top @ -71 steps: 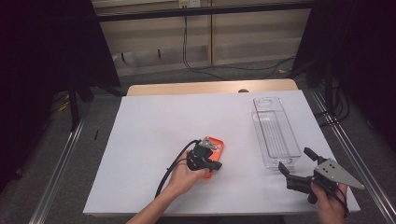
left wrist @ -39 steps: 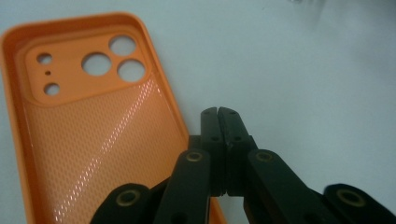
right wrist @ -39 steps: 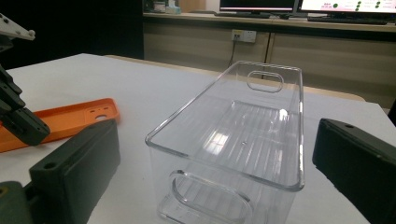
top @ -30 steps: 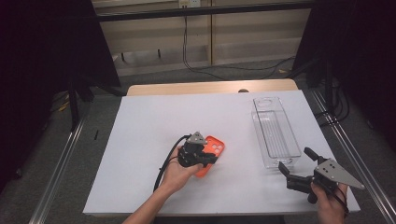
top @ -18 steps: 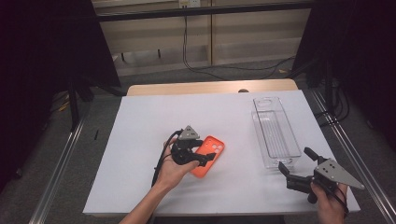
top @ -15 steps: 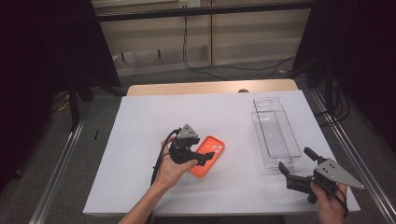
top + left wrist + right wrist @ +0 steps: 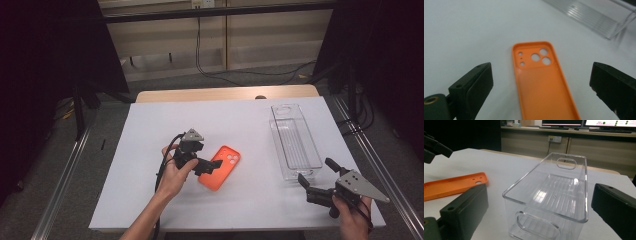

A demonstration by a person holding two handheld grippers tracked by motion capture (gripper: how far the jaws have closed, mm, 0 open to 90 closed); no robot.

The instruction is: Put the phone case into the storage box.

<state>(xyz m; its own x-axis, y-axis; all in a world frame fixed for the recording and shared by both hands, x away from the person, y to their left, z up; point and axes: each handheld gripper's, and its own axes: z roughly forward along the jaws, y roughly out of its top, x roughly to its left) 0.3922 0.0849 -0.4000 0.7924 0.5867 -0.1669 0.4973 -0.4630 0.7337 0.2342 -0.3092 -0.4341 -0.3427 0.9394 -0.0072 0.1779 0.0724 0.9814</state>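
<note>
One clear bin (image 7: 295, 141) empty; orange phone case (image 7: 220, 167) outside.

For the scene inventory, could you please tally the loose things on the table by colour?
Orange: 1, the phone case
Clear: 1, the plastic bin
Total: 2

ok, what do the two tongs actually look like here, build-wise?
Both tongs are black, each with two blocky black jaws. The left tongs carry a small grey three-cornered plate on top and trail a black cable along the forearm. The right tongs bear a larger grey three-cornered plate. Forearms are bare, no sleeves.
</note>
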